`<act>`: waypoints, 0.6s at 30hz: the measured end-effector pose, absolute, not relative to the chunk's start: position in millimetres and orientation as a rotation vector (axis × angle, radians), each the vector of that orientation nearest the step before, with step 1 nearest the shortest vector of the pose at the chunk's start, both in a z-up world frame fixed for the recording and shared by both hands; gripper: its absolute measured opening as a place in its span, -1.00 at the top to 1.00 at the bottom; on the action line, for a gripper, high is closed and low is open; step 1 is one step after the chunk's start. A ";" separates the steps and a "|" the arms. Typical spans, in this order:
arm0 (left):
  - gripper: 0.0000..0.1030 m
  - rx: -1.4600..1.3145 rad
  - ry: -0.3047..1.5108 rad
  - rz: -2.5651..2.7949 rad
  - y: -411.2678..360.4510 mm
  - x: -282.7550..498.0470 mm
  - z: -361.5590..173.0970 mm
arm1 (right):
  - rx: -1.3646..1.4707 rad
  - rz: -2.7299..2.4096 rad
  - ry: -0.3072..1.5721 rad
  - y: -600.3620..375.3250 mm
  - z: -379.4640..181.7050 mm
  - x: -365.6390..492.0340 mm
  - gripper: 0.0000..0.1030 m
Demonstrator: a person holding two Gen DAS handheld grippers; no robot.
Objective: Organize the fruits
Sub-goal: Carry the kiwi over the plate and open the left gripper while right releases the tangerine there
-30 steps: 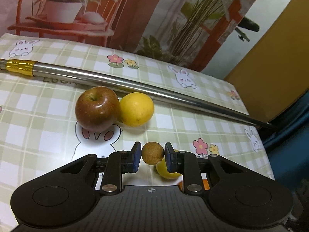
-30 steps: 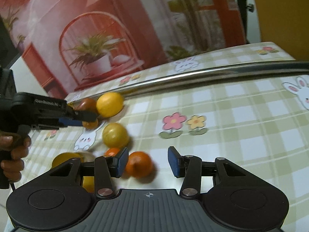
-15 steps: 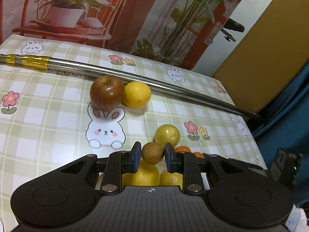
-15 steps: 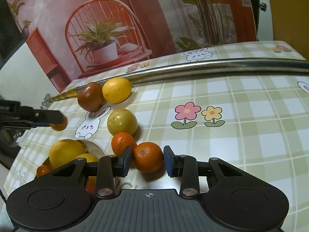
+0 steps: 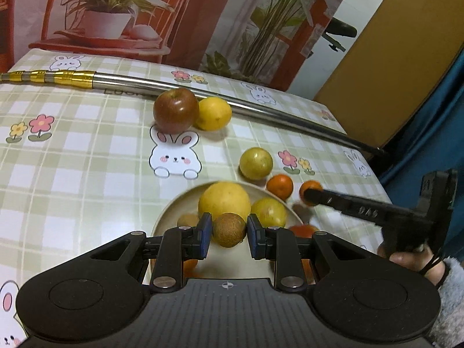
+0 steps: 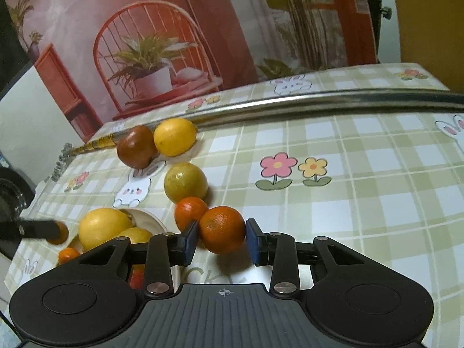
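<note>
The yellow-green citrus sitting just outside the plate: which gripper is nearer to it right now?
Right. The right gripper, closed on an orange, is beside the yellow-green citrus, with a second orange between. The left gripper holds a brown fruit over the plate, farther off.

Checked tablecloth under plate, apple, metal pole

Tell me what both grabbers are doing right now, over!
Left hand-held gripper shut on small brown fruit, above plate. Right hand-held gripper shut on orange, beside second orange. Nothing blocking plate.
</note>
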State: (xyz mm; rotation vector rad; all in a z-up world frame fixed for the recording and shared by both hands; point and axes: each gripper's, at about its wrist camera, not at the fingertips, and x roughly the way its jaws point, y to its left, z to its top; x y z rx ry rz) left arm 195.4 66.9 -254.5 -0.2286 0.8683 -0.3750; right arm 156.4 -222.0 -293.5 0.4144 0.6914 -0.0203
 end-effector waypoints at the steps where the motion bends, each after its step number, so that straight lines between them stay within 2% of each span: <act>1: 0.46 -0.228 0.867 -0.375 67.6 193.5 -255.5 | 0.414 -0.023 0.684 -221.5 -290.6 153.8 0.37; 18: 0.46 -0.219 0.882 -0.397 69.6 153.8 -268.1 | 0.338 0.041 0.634 -177.4 -248.6 126.1 0.37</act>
